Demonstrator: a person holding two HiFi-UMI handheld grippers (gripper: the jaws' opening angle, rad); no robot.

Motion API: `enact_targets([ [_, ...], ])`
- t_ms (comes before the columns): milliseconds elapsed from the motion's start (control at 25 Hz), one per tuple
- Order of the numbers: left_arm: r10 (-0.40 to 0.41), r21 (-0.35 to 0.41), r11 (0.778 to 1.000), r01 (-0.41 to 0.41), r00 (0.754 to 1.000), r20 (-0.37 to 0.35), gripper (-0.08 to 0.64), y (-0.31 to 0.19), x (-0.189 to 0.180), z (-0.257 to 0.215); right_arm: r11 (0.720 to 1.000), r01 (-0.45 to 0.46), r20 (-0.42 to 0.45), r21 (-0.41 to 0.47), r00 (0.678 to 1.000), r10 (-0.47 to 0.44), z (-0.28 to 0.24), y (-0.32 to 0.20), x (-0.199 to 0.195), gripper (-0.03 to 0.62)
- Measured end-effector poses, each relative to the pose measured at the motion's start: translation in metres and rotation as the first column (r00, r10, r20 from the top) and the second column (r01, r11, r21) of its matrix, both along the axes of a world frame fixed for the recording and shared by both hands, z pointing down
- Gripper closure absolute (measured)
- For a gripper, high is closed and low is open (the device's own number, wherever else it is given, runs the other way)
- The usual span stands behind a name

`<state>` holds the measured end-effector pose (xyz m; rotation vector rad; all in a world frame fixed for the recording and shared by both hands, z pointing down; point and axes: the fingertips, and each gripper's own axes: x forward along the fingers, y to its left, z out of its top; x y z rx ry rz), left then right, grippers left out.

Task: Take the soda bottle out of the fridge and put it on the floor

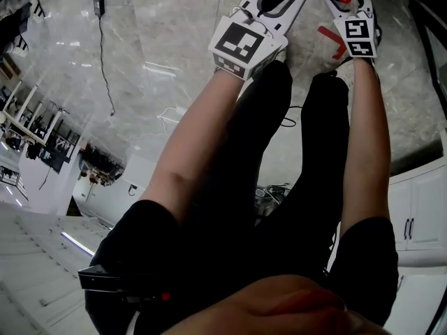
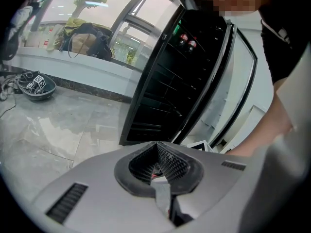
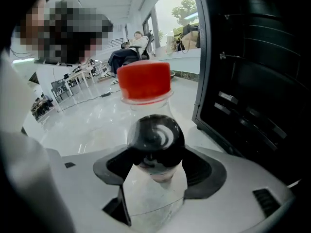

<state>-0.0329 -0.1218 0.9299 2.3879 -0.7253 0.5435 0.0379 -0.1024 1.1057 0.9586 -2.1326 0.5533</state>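
1. Left gripper (image 2: 158, 168): the jaws are together and nothing sits between the pads. It is held out in front of the open fridge (image 2: 165, 91) and looks toward its dark shelves across a stretch of pale floor (image 2: 58, 130). It does no work in this step. Small red-capped bottles (image 2: 187, 43) remain on an upper shelf of the fridge.

2. Right gripper (image 3: 155, 171): the jaws are clamped on the soda bottle (image 3: 154, 135), low on its neck, with the red cap (image 3: 144, 81) standing clear above the jaws. The bottle is outside the fridge, just beside its front edge, and is carried in the air, not resting on anything.

3. Step in hand: removal from the fridge appears complete; the bottle is being carried toward placement.

4. Next move, as judged: bring the right gripper away from the fridge and down over bare floor. Hold the bottle upright until its base rests flat. Part the jaws only after the base is seated, then draw the gripper straight back so that the neck is not knocked.
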Motion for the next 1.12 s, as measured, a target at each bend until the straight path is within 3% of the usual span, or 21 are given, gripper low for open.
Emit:
enact_targets([
  [200, -0.014, 0.008, 1.000, 0.014, 1.000, -0.018, 0.560, 0.000, 0.004, -0.012, 0.998, 0.055, -0.011, -0.041, 0.998, -0.056, 0.000, 0.007, -0.007, 0.276],
  [360, -0.030, 0.015, 0.999, 0.030, 0.999, -0.018, 0.559, 0.000, 0.002, -0.021, 0.999, 0.026, 0.030, -0.046, 0.999, -0.024, -0.011, -0.001, -0.010, 0.275],
  [640, -0.046, 0.059, 0.997, 0.047, 0.999, -0.019, 0.560, 0.001, -0.009, -0.077, 1.000, 0.004, 0.044, -0.016, 0.999, -0.004, -0.083, -0.005, -0.011, 0.275],
  [880, 0.000, 0.131, 0.991, -0.003, 1.000, 0.017, 0.559, -0.001, -0.006, -0.180, 0.991, -0.118, 0.192, 0.060, 0.976, 0.104, -0.243, -0.004, -0.007, 0.275],
  [960, 0.025, 0.141, 0.990, -0.028, 0.999, 0.023, 0.560, 0.005, -0.001, -0.222, 0.986, -0.139, 0.269, 0.097, 0.957, 0.108, -0.316, -0.002, -0.010, 0.275],
  [1120, 0.068, 0.153, 0.986, -0.060, 0.997, -0.044, 0.560, 0.014, 0.017, -0.318, 0.972, -0.138, 0.357, 0.189, 0.932, 0.063, -0.458, 0.001, -0.013, 0.301],
])
